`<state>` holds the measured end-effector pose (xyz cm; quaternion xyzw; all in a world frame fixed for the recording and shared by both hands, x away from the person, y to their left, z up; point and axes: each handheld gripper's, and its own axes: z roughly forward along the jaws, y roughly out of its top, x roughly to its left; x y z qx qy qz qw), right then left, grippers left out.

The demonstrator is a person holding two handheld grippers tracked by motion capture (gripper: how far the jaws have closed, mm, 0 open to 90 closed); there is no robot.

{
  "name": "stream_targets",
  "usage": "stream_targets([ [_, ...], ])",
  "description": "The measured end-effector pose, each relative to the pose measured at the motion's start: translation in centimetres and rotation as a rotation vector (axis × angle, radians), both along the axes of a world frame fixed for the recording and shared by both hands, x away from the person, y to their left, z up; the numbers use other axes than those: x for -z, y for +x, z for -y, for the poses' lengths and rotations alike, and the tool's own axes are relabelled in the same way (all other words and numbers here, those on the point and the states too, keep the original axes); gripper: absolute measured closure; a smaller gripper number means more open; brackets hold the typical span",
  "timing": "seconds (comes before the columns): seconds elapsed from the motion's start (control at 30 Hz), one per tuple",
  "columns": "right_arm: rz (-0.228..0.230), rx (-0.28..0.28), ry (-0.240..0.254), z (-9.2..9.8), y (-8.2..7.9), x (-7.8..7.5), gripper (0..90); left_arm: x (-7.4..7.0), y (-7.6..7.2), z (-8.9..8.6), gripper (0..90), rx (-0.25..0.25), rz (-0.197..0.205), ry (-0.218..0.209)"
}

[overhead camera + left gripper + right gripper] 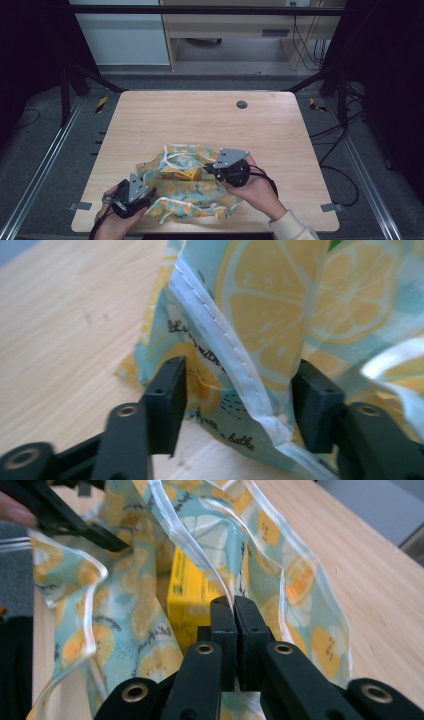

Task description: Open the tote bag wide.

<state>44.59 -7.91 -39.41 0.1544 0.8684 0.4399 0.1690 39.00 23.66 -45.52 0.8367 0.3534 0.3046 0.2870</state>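
Lemon-print bag w/ yellow box; right gripper pinches rim, left gripper released.

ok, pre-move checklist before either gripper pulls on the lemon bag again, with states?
1. Right gripper clamped on the bag's edge: ok, jaws are together with the clear rim of the lemon-print bag running down between them.
2. Left gripper gripping: not ok, jaws stand apart with the white seam between them, unpinched.
3. Yellow box inside the bag: ok, it sits in the opening.
4. Bag mouth open: ok, the rims are spread apart in the right gripper view.
5. Bag supported: ok, it lies on the table, near the front edge.
6. Box upright or tipped: cannot tell.
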Motion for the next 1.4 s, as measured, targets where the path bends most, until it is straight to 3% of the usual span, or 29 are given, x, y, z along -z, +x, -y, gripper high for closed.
stream_targets([
  [0.2, 0.020, -0.026, 0.017, -1.4, -0.1, -1.1, 88.6, -0.6, 1.5, -1.2, 53.7, -0.054, 0.093, -0.034],
  [0.27, 0.024, -0.022, 0.013, -1.8, 0.1, -1.2, 88.5, -0.6, 1.5, -1.5, 51.6, -0.065, 0.065, -0.084],
  [0.5, -0.010, 0.007, 0.016, -1.8, 1.0, -0.2, 87.7, -2.2, -0.5, -1.2, 43.3, -0.032, 0.121, -0.137],
  [0.6, -0.023, 0.020, 0.018, -1.7, 1.2, 0.2, 87.7, -3.3, -1.4, -1.1, 42.0, -0.018, 0.156, -0.178],
  [0.73, -0.029, 0.024, 0.016, -1.7, 1.5, 0.4, 87.0, -4.9, -2.4, -0.6, 42.1, 0.037, 0.176, -0.203],
  [0.87, -0.036, 0.029, 0.025, -1.7, 1.6, 0.4, 86.5, -4.8, -2.4, 0.7, 40.0, 0.096, 0.147, -0.188],
  [1.03, -0.043, 0.032, 0.037, -1.4, 1.7, 0.3, 86.1, -3.7, -0.4, 2.2, 31.7, 0.194, 0.057, -0.172],
  [1.13, -0.045, 0.031, 0.043, -1.3, 1.8, 0.3, 85.9, -3.1, 0.8, 2.8, 29.9, 0.206, 0.003, -0.185],
  [1.3, -0.047, 0.028, 0.045, -1.4, 1.8, 0.3, 85.2, -2.6, 2.4, 4.0, 26.8, 0.254, -0.019, -0.167],
  [1.4, -0.045, 0.026, 0.046, -1.4, 2.0, 0.3, 85.2, -1.7, 3.2, 4.8, 24.9, 0.269, -0.059, -0.156],
])
